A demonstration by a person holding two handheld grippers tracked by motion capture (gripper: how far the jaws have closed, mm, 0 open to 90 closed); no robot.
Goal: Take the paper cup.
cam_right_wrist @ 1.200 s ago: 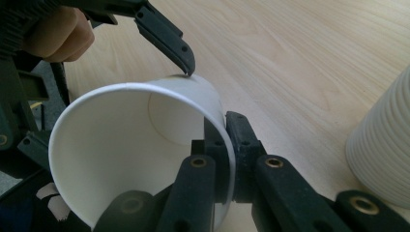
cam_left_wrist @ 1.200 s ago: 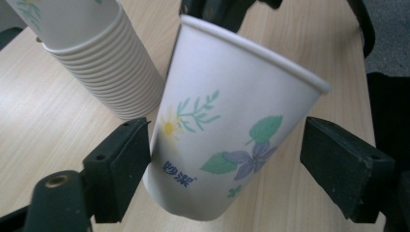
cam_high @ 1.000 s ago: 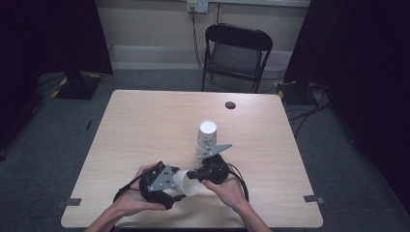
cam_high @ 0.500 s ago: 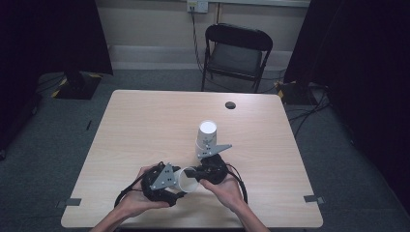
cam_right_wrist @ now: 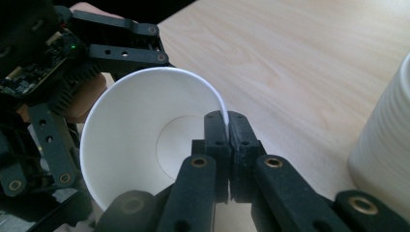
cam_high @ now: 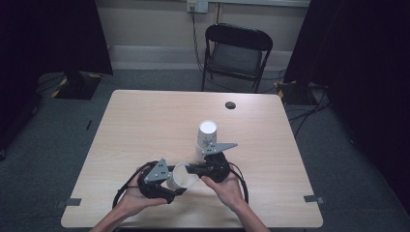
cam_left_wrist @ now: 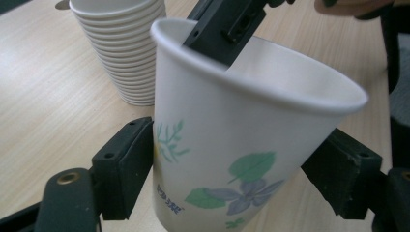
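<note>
A white paper cup (cam_high: 181, 176) with a leaf and flower print (cam_left_wrist: 232, 159) hangs tilted just above the near part of the table (cam_high: 145, 125). My right gripper (cam_right_wrist: 226, 123) is shut on its rim, one jaw inside and one outside. My left gripper (cam_left_wrist: 237, 159) has both pads against the cup's side walls. In the high view my left gripper (cam_high: 176, 182) is left of the cup and my right gripper (cam_high: 190, 169) is right of it. A tall stack of the same cups (cam_high: 207, 136) stands just behind, also seen as the cup stack (cam_left_wrist: 123, 48).
A small black disc (cam_high: 230, 105) lies near the table's far edge. A black folding chair (cam_high: 237, 53) stands beyond the table. Cables trail from both grippers by the front edge. Bare tabletop spreads to the left and right.
My left gripper has moved right to the cup held by the right gripper, and its jaws now sit around the cup's body. The stack has not moved.
</note>
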